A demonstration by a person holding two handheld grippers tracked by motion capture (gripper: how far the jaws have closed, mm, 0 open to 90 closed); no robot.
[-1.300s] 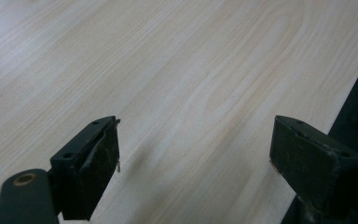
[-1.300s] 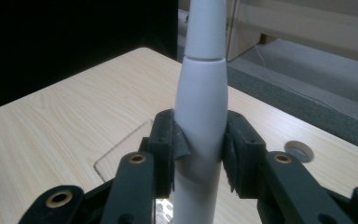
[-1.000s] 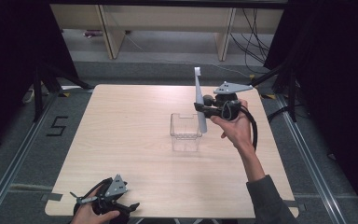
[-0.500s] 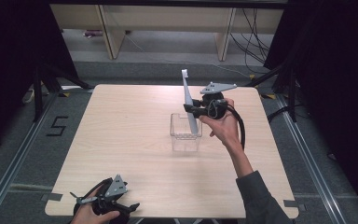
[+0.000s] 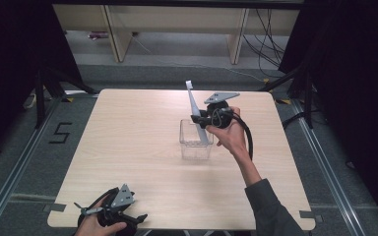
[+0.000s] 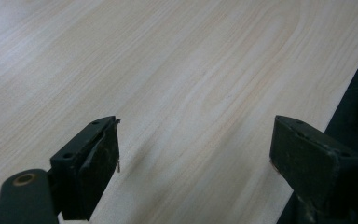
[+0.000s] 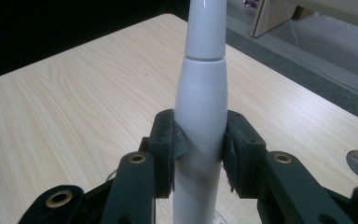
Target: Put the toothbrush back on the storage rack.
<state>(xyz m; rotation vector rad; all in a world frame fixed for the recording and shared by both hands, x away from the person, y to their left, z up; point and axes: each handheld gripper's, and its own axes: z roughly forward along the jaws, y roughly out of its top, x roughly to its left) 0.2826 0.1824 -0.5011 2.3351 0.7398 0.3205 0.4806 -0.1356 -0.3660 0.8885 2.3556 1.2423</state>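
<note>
While the right gripper (image 5: 200,119) clamps a white electric toothbrush (image 5: 195,111) at frame center in the high view, its lower end sits in the clear container (image 5: 195,141); left gripper (image 5: 109,214) rests bottom left. Left gripper view: jaws wide, nothing btwn, over the table (image 6: 191,70). Right gripper view: pads squeeze the toothbrush body, center frame.

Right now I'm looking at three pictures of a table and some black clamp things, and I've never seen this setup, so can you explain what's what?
A person works at a wooden table, holding a hand-operated clamp in each hand. One picture looks down from above; the other two come from small cameras riding on each clamp, looking along its black jaws. The right tool is shut on a white electric toothbrush, its lower end in a clear plastic box mid-table and its head tilted up and away. The left tool rests near the table's front edge with its jaws wide apart and nothing between them.
</note>
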